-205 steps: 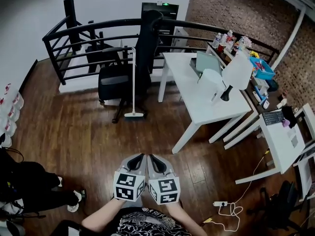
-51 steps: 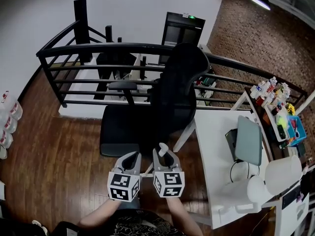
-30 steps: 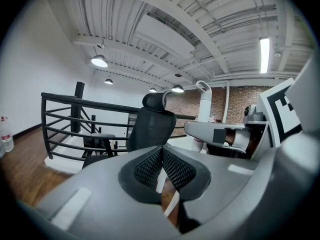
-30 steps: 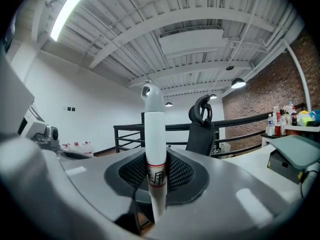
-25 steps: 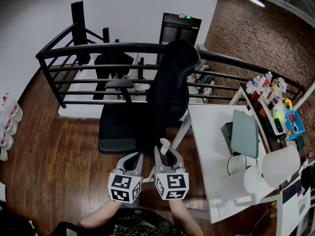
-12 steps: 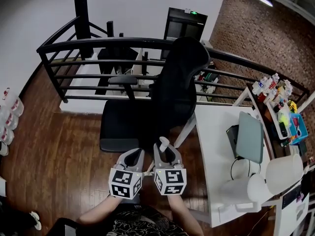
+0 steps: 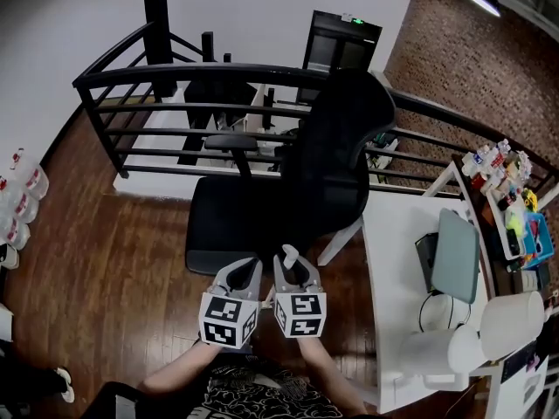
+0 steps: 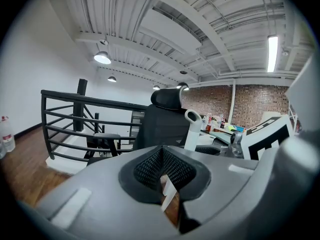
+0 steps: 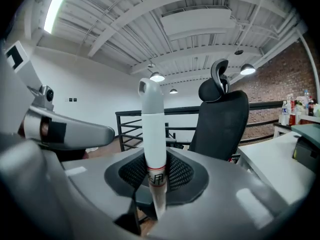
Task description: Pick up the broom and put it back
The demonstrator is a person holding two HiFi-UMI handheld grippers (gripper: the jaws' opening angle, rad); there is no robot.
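Observation:
The broom shows only as its white handle point(image 9: 152, 134) with a loop at the top; its head is hidden below. My right gripper point(image 9: 154, 176) is shut on this handle, which stands nearly upright between the mesh pads. In the head view the handle tip point(image 7: 289, 256) pokes up above the right gripper point(image 7: 293, 271), just in front of the black chair's seat. My left gripper point(image 7: 244, 274) hangs close beside it on the left. Its pads point(image 8: 150, 166) meet with nothing between them. The handle point(image 8: 191, 129) passes just right of the left gripper point(image 8: 162, 171).
A black office chair point(image 7: 327, 168) stands directly ahead, backed by a black metal railing point(image 7: 175, 77). A white table point(image 7: 397, 260) with a laptop and a white lamp point(image 7: 511, 312) sits to the right. Bottles point(image 7: 22, 190) line the left wall. The floor is dark wood point(image 7: 96, 251).
Both grippers have moved forward and a little down toward the chair, the right one still holding the handle. The view has swung left, so less of the table shows.

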